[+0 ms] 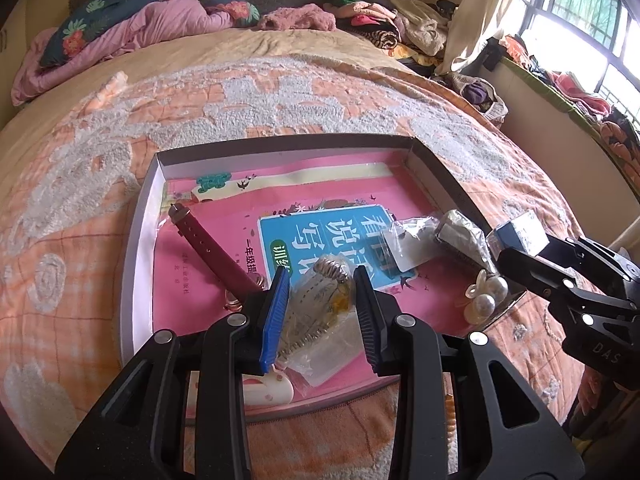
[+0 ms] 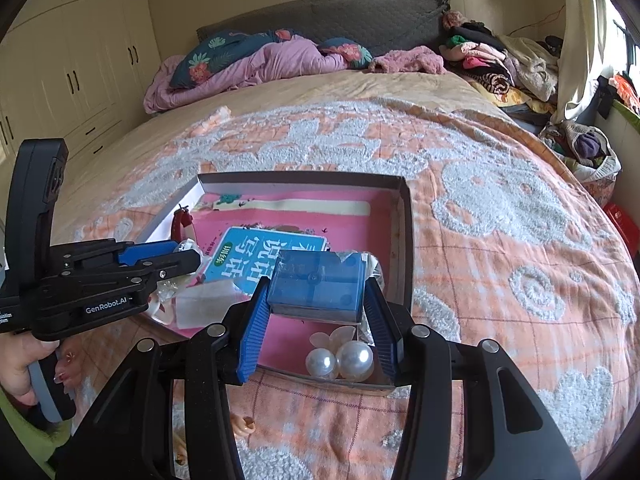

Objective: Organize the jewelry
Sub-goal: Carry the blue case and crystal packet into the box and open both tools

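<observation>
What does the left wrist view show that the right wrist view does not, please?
Only the left wrist view shows the left gripper closed on a clear plastic bag of jewellery, a full maroon watch strap and a cream hair clip.

Only the right wrist view shows the right gripper clamping a small blue transparent box head-on, the white wardrobes and the person's left hand.

Both show the shallow cardboard tray, the pink booklet and the white pearl ornament.

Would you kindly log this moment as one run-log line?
left gripper: shut on plastic pouch | right gripper: shut on blue box | both over tray
</observation>
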`<state>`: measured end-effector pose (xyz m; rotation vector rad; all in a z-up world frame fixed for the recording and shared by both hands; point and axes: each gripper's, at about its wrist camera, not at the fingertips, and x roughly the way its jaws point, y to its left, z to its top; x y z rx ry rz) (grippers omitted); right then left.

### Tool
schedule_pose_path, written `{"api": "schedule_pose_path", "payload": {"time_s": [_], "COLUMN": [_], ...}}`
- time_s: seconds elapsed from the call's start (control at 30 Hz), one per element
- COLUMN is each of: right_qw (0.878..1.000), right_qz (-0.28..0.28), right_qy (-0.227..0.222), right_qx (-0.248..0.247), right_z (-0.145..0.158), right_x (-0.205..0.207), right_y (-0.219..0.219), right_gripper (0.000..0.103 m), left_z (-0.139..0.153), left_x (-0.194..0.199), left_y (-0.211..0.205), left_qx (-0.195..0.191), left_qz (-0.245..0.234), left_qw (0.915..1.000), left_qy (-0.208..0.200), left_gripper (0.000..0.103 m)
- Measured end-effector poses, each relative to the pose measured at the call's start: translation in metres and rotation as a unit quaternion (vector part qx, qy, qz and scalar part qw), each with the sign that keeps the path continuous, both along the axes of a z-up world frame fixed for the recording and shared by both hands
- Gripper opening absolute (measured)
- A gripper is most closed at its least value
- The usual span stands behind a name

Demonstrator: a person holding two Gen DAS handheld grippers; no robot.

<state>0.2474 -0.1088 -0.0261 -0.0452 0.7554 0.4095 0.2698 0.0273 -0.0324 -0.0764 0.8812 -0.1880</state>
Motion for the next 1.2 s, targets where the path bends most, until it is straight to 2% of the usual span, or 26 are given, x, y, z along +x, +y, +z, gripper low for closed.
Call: {"api": "schedule_pose_path", "payload": {"time_s": [0.4,0.47,0.63,0.77,0.83,1.07,1.2], "right_qw": [1.000,1.000,1.000,0.999,0.999,0.999,0.998], "right_qz": [-0.007,-0.009,-0.010,-0.014,-0.015,-0.020,-0.025], "right_qy": [0.020,0.019,0.012,0.000,-0.003,-0.027,-0.037], "right_qx": [0.001,0.005,0.017,0.030,0.034,0.043,0.054], "right_z": [-0.015,-0.015,-0.008,0.001,0.006,0.024,0.032], "right_x": [0.008,0.007,0.000,-0.007,-0.011,-0.029,-0.038], "right_y": [0.001,0.000,-0.004,-0.009,-0.011,-0.021,-0.027], "right_gripper": [0.046,0.054,0.059,0.069,0.073,0.083,0.087], "left_z": [-0.006,-0.006,-0.005,-0.001,0.001,0.017,0.029], "left_x": [0.003,0.003,0.003,0.002,0.000,-0.011,-0.021], "left_y": [0.001,0.002,0.003,0.007,0.007,0.007,0.008], "left_qx": [0.003,0.003,0.006,0.007,0.008,0.012,0.015], "left_qz": [0.002,0.003,0.004,0.008,0.010,0.020,0.029], "left_qw": [1.0000,1.0000,1.0000,0.9999,0.9999,0.9995,0.9989], "left_qy": [0.005,0.005,0.004,0.000,-0.002,-0.019,-0.032], "left_gripper": [0.027,0.027,0.027,0.028,0.040,0.061,0.080]}}
